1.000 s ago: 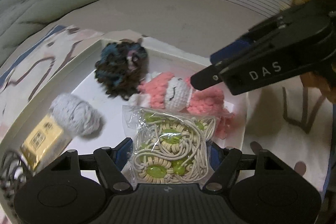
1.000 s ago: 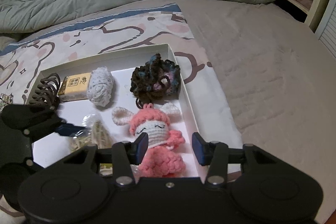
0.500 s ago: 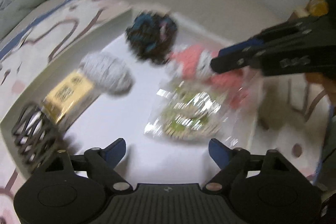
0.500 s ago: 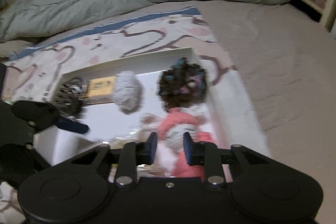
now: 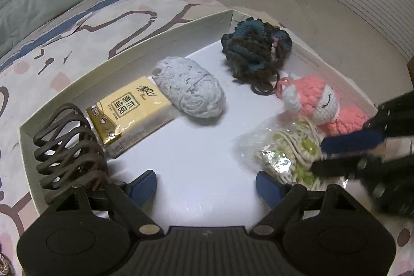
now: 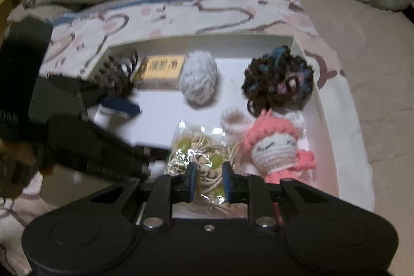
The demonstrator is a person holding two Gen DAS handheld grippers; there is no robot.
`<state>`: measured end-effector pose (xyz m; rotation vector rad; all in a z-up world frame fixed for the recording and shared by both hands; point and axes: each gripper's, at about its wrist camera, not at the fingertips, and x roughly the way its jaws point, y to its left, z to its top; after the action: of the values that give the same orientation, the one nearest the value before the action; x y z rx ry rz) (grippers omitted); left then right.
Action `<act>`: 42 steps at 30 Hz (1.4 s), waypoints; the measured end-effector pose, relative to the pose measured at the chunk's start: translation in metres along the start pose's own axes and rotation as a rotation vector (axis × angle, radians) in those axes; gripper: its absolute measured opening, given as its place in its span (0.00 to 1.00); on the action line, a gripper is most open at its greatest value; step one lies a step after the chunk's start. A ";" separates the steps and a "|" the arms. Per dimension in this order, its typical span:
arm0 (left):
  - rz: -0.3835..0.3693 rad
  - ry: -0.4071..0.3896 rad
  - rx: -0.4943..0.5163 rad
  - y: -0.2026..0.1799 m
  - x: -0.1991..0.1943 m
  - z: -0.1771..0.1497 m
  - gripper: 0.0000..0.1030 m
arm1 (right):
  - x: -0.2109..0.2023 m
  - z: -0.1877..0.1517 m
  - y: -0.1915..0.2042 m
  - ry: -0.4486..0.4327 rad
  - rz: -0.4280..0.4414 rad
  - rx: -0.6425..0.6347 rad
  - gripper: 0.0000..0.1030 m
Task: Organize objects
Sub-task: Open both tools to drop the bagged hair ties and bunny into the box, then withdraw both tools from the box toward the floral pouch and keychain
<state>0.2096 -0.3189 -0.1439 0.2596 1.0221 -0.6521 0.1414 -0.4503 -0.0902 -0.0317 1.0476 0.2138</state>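
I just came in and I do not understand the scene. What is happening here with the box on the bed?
A person holds a gripper in each hand over a white box of small things. The right gripper is shut on a clear bag of cord beside the pink doll. The left gripper is open over bare box floor, holding nothing. Two yarn balls, a tissue pack and a hair clip lie untouched.

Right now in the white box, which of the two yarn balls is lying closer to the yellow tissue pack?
The pale grey yarn ball, right beside the yellow tissue pack. The dark blue-brown yarn ball lies farther off, near the box's far corner.
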 end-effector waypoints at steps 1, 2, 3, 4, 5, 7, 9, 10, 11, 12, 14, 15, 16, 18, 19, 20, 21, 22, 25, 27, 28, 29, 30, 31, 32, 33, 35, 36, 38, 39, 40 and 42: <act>0.002 0.003 0.008 -0.001 0.000 0.001 0.81 | 0.004 -0.002 0.003 0.017 -0.010 -0.024 0.21; 0.004 0.004 0.014 -0.002 0.000 0.001 0.80 | 0.007 -0.003 0.005 0.026 -0.017 -0.041 0.21; 0.002 0.004 0.018 -0.002 0.000 0.000 0.80 | 0.009 -0.003 0.008 0.031 -0.024 -0.054 0.21; -0.002 0.004 0.018 -0.002 0.000 0.000 0.80 | 0.011 -0.002 0.009 0.034 -0.029 -0.060 0.21; -0.006 0.005 0.018 -0.003 0.000 0.000 0.80 | 0.011 -0.002 0.008 0.036 -0.031 -0.055 0.21; -0.015 0.008 0.016 -0.003 -0.002 -0.002 0.80 | 0.012 -0.002 0.007 0.034 -0.030 -0.046 0.21; -0.026 0.009 0.006 -0.004 -0.005 -0.003 0.79 | 0.010 -0.002 0.006 0.028 -0.027 -0.034 0.21; -0.030 0.008 0.001 -0.004 -0.006 -0.004 0.79 | 0.008 -0.002 0.004 0.022 -0.024 -0.018 0.21; -0.035 0.005 -0.004 -0.004 -0.009 -0.004 0.79 | 0.005 -0.002 0.003 0.016 -0.016 -0.001 0.21; -0.039 0.000 -0.008 -0.004 -0.013 -0.005 0.79 | 0.001 -0.002 0.000 0.010 -0.002 0.023 0.21; -0.039 -0.006 -0.014 -0.005 -0.020 -0.004 0.79 | -0.007 -0.003 -0.003 -0.015 0.004 0.060 0.22; -0.038 -0.011 -0.014 -0.005 -0.025 -0.004 0.79 | -0.012 -0.003 -0.004 -0.029 -0.006 0.073 0.22; -0.037 -0.017 -0.013 -0.006 -0.030 -0.004 0.79 | -0.016 -0.002 -0.005 -0.041 -0.015 0.084 0.23; -0.039 -0.030 -0.011 -0.007 -0.042 -0.004 0.79 | -0.024 -0.002 -0.007 -0.063 -0.023 0.108 0.23; -0.042 -0.035 -0.011 -0.007 -0.049 -0.005 0.79 | -0.028 -0.002 -0.007 -0.075 -0.026 0.120 0.23; -0.042 -0.040 -0.013 -0.008 -0.054 -0.005 0.79 | -0.033 -0.001 -0.007 -0.088 -0.031 0.130 0.24; -0.043 -0.046 -0.014 -0.008 -0.061 -0.006 0.79 | -0.038 -0.001 -0.007 -0.098 -0.035 0.137 0.24; -0.043 -0.052 -0.016 -0.008 -0.067 -0.007 0.79 | -0.043 0.000 -0.007 -0.110 -0.039 0.144 0.25; -0.039 -0.070 -0.025 -0.008 -0.087 -0.011 0.79 | -0.055 0.003 -0.003 -0.132 -0.042 0.143 0.29; -0.032 -0.084 -0.031 -0.007 -0.100 -0.014 0.79 | -0.061 0.005 0.000 -0.144 -0.057 0.140 0.30; -0.028 -0.088 -0.034 -0.006 -0.107 -0.015 0.79 | -0.065 0.005 0.002 -0.151 -0.063 0.144 0.31; -0.023 -0.093 -0.037 -0.004 -0.113 -0.017 0.79 | -0.068 0.005 0.003 -0.157 -0.067 0.148 0.32; -0.018 -0.100 -0.040 -0.003 -0.120 -0.018 0.79 | -0.072 0.006 0.004 -0.163 -0.072 0.154 0.32; -0.015 -0.107 -0.044 -0.002 -0.125 -0.019 0.79 | -0.076 0.006 0.005 -0.169 -0.079 0.160 0.32; -0.014 -0.114 -0.050 0.000 -0.131 -0.020 0.79 | -0.079 0.006 0.007 -0.177 -0.086 0.164 0.33; -0.013 -0.122 -0.057 0.002 -0.137 -0.021 0.79 | -0.084 0.005 0.009 -0.185 -0.091 0.167 0.33; -0.010 -0.135 -0.069 0.004 -0.149 -0.023 0.80 | -0.093 0.003 0.013 -0.204 -0.097 0.174 0.35; -0.007 -0.142 -0.073 0.005 -0.155 -0.025 0.80 | -0.097 0.002 0.015 -0.212 -0.100 0.179 0.35; -0.003 -0.158 -0.077 0.006 -0.165 -0.027 0.81 | -0.106 -0.001 0.019 -0.229 -0.113 0.185 0.37; -0.001 -0.166 -0.082 0.007 -0.171 -0.029 0.81 | -0.109 -0.002 0.021 -0.236 -0.118 0.186 0.38; 0.001 -0.172 -0.086 0.007 -0.174 -0.031 0.81 | -0.113 -0.004 0.023 -0.246 -0.124 0.190 0.40; 0.003 -0.186 -0.097 0.009 -0.182 -0.035 0.81 | -0.121 -0.008 0.026 -0.265 -0.131 0.198 0.42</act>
<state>0.1255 -0.2255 -0.0071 0.1129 0.8715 -0.6099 0.0711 -0.4448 0.0120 0.1046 0.7947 -0.0063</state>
